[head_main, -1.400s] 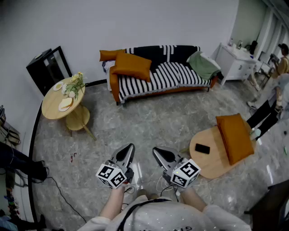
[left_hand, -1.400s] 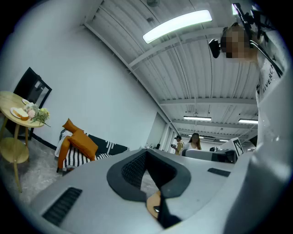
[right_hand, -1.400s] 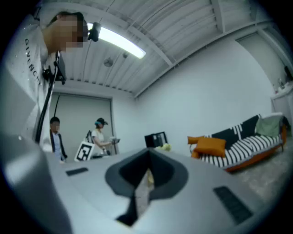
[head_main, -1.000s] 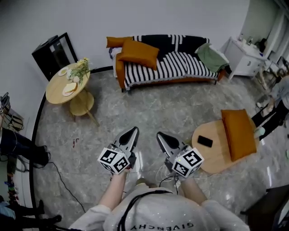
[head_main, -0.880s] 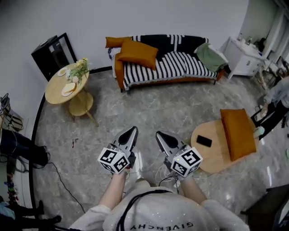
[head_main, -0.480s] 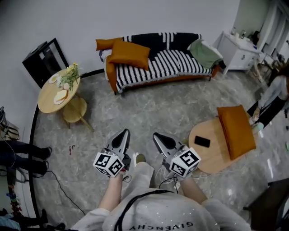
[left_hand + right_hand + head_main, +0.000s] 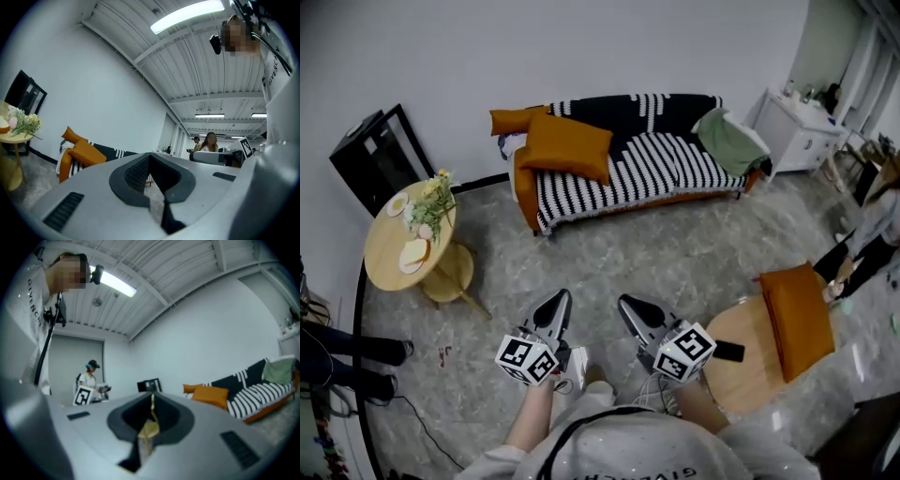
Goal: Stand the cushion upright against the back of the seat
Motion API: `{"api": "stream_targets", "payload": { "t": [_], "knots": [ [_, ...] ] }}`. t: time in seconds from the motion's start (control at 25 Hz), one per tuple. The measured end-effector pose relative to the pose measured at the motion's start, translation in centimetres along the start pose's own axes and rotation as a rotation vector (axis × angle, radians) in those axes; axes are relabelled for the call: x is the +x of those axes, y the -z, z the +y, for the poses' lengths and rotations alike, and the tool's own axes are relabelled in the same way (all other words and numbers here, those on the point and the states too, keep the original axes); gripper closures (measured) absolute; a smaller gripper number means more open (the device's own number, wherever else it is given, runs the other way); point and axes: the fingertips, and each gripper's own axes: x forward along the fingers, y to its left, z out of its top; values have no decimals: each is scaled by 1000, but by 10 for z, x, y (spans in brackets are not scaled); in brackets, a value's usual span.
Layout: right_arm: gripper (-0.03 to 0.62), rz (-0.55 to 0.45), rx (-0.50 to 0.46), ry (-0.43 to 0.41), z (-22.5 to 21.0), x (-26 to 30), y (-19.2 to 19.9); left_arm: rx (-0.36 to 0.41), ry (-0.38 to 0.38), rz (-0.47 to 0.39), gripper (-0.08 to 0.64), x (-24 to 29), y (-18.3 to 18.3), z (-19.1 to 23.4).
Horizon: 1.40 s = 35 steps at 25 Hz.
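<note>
Both tools are closed and carry nothing. The left tool point(image 7: 556, 305) has its jaws pressed together. So has the right tool point(image 7: 630, 309), with only a small yellowish patch in the slit that I cannot identify. They are held level, side by side, above the grey floor point(image 7: 675, 253). They point toward the striped sofa point(image 7: 675, 164), which is well apart from them. The orange cushion point(image 7: 567, 145) lies tilted at the left end of the sofa seat, just beside a smaller orange cushion point(image 7: 511, 120) in the corner. A third cushion point(image 7: 797, 319) lies flat on the round bench point(image 7: 741, 323) at the right. I judge this to be the approach step, with no grasp begun. Next, the tools must come close to the sofa cushion, open, and take its edges to stand it against the backrest.
</note>
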Motion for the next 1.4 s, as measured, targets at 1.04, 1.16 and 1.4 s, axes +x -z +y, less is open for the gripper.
{"api": "stream_targets", "payload": {
  "t": [1.04,1.16,1.4],
  "knots": [
    [572,47,14,-45,-183,221,-24,-33,-84,-5,535,185,-26,200],
    [572,45,-7,-62,-222,253,-39,-17,-87,-25,535,226,-34,225],
    [571,81,-20,-105,-284,308,-49,-16,-123,-49,535,297,-42,269]
  ]
}}
